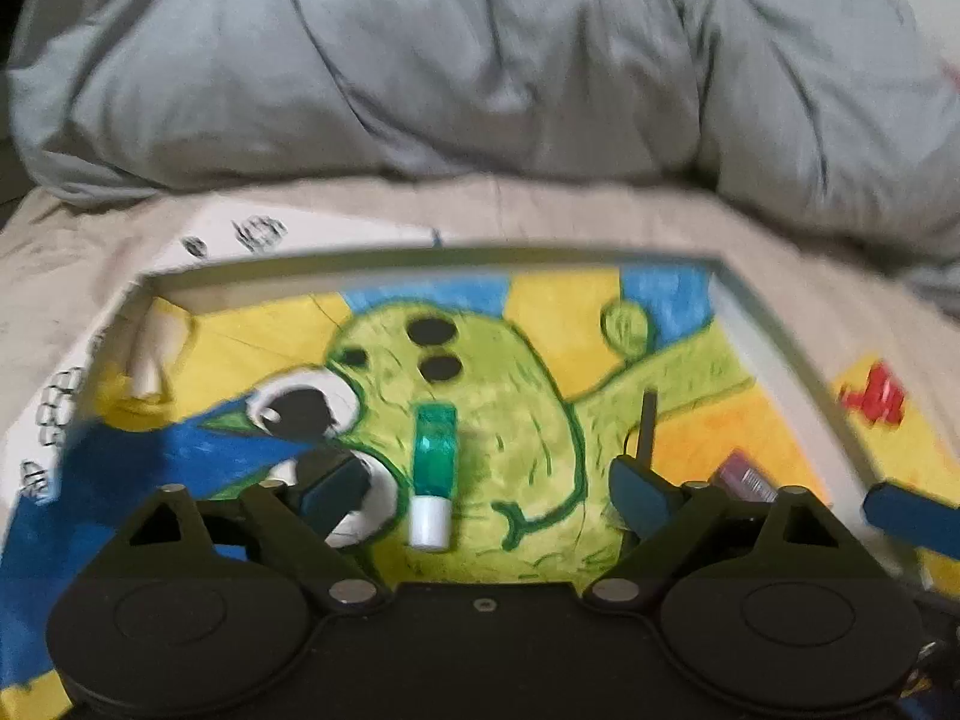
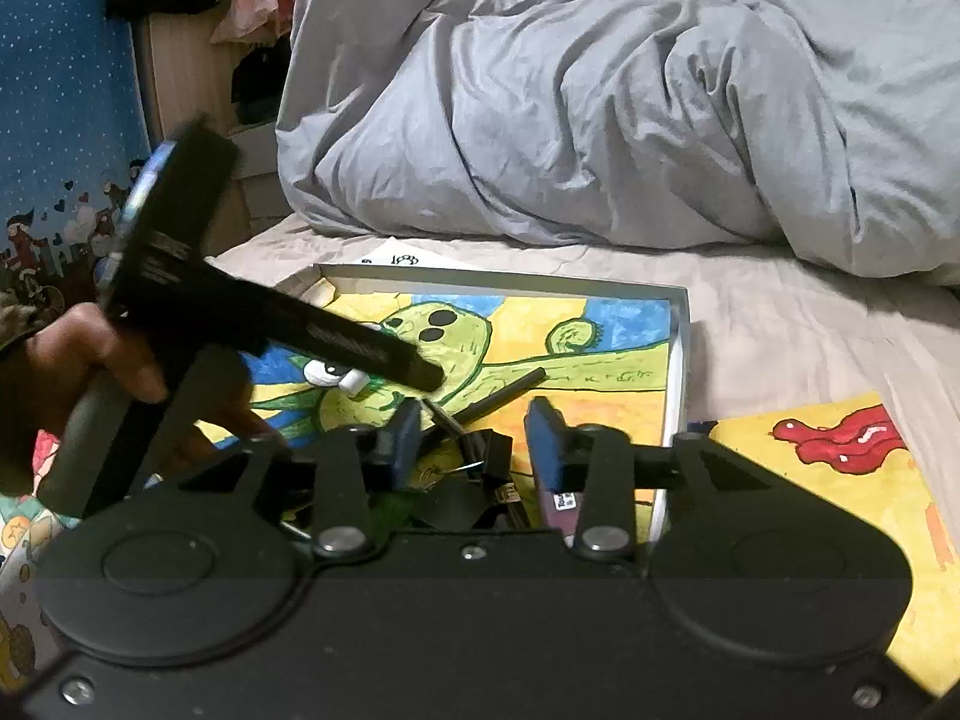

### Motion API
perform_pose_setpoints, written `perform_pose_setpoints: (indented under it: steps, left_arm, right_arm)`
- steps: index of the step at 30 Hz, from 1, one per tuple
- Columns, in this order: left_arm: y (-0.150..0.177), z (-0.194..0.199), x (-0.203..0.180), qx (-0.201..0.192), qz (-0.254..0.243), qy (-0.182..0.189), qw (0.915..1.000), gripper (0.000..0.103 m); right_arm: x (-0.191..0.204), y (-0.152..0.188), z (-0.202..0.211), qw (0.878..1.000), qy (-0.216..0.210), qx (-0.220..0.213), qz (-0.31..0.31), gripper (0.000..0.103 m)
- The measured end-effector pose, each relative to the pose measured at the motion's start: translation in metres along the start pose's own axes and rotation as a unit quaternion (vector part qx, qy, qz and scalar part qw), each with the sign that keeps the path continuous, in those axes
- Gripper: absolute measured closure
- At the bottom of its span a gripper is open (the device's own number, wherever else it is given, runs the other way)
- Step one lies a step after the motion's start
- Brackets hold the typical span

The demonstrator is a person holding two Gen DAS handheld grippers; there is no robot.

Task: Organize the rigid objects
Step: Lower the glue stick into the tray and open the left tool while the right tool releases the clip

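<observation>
Tube [image 1: 433, 468], a translucent green plastic cylinder with a white cap, lies flat on the drawing [image 1: 540, 360] lining the shallow white tray [image 1: 774, 336], cap toward the camera, between the spread jaws of the left gripper [image 1: 489, 495], which touch nothing. At two o'clock from the tube lies a thin matte black stick [image 1: 648, 423], and a small maroon box [image 1: 744, 477] sits at three o'clock, near the tray's right wall. In the right wrist view the right gripper [image 2: 477, 429] hangs with its blue-padded jaws apart over a cluster of black clips [image 2: 480, 456], gripping none of them. The tray rests on a creased beige sheet [image 2: 780, 324]; a second crayon drawing [image 2: 840, 480] with a glossy red shape lies at three o'clock outside it, and a rumpled grey duvet [image 2: 570, 108] is heaped at twelve. A hand [image 2: 78, 360] at nine o'clock holds the left gripper's handle.
</observation>
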State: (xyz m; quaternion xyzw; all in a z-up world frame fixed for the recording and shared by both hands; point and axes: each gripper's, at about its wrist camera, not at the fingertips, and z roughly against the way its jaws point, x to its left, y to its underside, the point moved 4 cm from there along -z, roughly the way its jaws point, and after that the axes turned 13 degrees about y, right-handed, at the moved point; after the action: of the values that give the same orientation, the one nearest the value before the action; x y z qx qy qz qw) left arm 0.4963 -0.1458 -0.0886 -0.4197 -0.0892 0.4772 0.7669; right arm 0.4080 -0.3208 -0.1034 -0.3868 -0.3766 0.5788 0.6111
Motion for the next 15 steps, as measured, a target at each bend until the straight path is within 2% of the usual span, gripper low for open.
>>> perform_pose_setpoints:
  steps: [3,4,5,7,10,13,15]
  left_arm:
    - [-0.001,0.026,-0.003,-0.049,0.016,0.010,0.9986,0.013]
    - [0.000,0.034,-0.005,-0.060,0.016,0.014,0.9979,0.013]
    - [0.002,0.044,-0.007,-0.073,0.014,0.015,0.9971,0.013]
    - [0.007,0.064,-0.012,-0.098,0.007,0.013,0.9950,0.012]
    - [0.019,0.088,-0.019,-0.114,0.002,0.004,0.9934,0.011]
    - [0.036,0.110,-0.022,-0.126,0.006,-0.006,0.9919,0.011]
    - [0.050,0.125,-0.023,-0.139,0.019,-0.014,0.9901,0.011]
  right_arm:
    - [0.004,0.002,0.007,1.000,-0.002,-0.006,0.000,0.055]
    - [0.006,0.003,0.010,1.000,-0.003,-0.008,0.002,0.049]
    - [0.009,0.004,0.013,1.000,-0.004,-0.010,0.005,0.037]
    - [0.014,0.006,0.021,1.000,-0.005,-0.016,0.009,0.023]
    - [0.020,0.008,0.032,1.000,-0.009,-0.018,0.017,0.008]
    - [0.024,0.011,0.045,0.999,-0.008,-0.023,0.027,0.001]
    - [0.026,0.011,0.054,0.999,-0.005,-0.026,0.034,0.001]
